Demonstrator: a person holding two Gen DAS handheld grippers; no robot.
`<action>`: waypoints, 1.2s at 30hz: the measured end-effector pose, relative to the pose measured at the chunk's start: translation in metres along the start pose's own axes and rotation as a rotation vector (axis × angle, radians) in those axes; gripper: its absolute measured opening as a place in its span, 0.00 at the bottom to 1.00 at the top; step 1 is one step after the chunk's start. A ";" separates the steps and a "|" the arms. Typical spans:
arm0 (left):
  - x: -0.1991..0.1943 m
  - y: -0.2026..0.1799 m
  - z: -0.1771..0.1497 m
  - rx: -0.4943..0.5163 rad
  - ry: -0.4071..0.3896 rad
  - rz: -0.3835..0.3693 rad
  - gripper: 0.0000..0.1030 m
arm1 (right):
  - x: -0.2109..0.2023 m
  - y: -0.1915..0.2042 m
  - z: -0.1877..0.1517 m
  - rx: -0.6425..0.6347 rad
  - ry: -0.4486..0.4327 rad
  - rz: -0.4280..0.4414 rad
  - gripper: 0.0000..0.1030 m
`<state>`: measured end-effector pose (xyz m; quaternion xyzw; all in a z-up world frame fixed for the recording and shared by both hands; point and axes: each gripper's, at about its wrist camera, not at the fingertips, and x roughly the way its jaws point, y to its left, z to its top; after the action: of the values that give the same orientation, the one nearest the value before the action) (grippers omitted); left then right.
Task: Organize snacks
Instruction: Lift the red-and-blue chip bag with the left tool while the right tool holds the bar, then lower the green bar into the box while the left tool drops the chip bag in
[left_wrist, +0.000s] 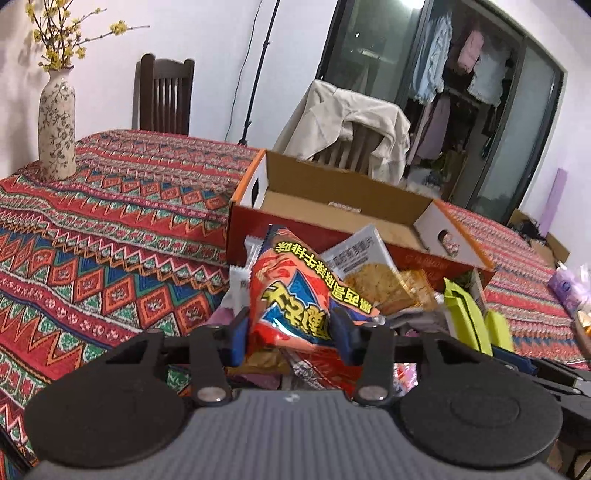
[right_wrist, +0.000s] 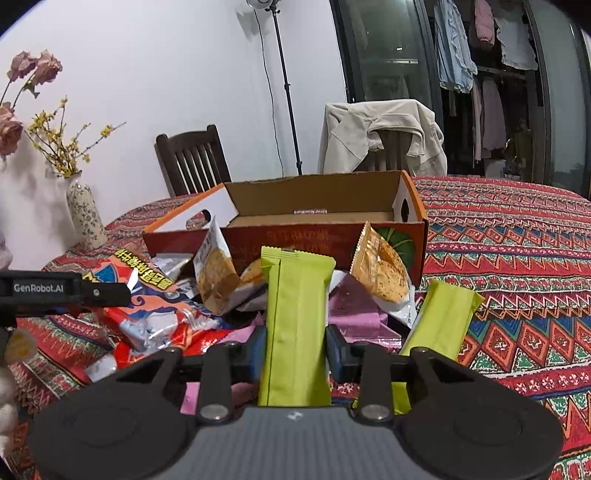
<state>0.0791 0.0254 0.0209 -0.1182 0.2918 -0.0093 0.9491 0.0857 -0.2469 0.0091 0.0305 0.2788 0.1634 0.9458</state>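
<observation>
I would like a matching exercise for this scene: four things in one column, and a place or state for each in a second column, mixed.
Things:
1. red snack bag
2. green packet
3. cardboard box
4. vase

Places or states:
A. stands on the tablecloth and holds yellow flowers
B. between the fingers of the right gripper
C. open, behind the snack pile
D. between the fingers of the left gripper

Pairs: 1-D, 2-B, 3-C, 4-A
</observation>
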 end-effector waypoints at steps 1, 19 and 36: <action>-0.003 0.000 0.001 0.003 -0.010 -0.009 0.39 | -0.002 0.000 0.000 0.002 -0.007 0.002 0.32; -0.041 -0.026 0.042 0.095 -0.186 -0.120 0.19 | -0.023 0.001 0.036 -0.004 -0.114 0.004 0.32; -0.005 -0.069 0.116 0.176 -0.352 -0.029 0.19 | 0.024 -0.009 0.131 0.001 -0.178 -0.055 0.32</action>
<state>0.1431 -0.0154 0.1319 -0.0387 0.1178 -0.0275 0.9919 0.1771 -0.2429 0.1059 0.0375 0.1944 0.1338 0.9710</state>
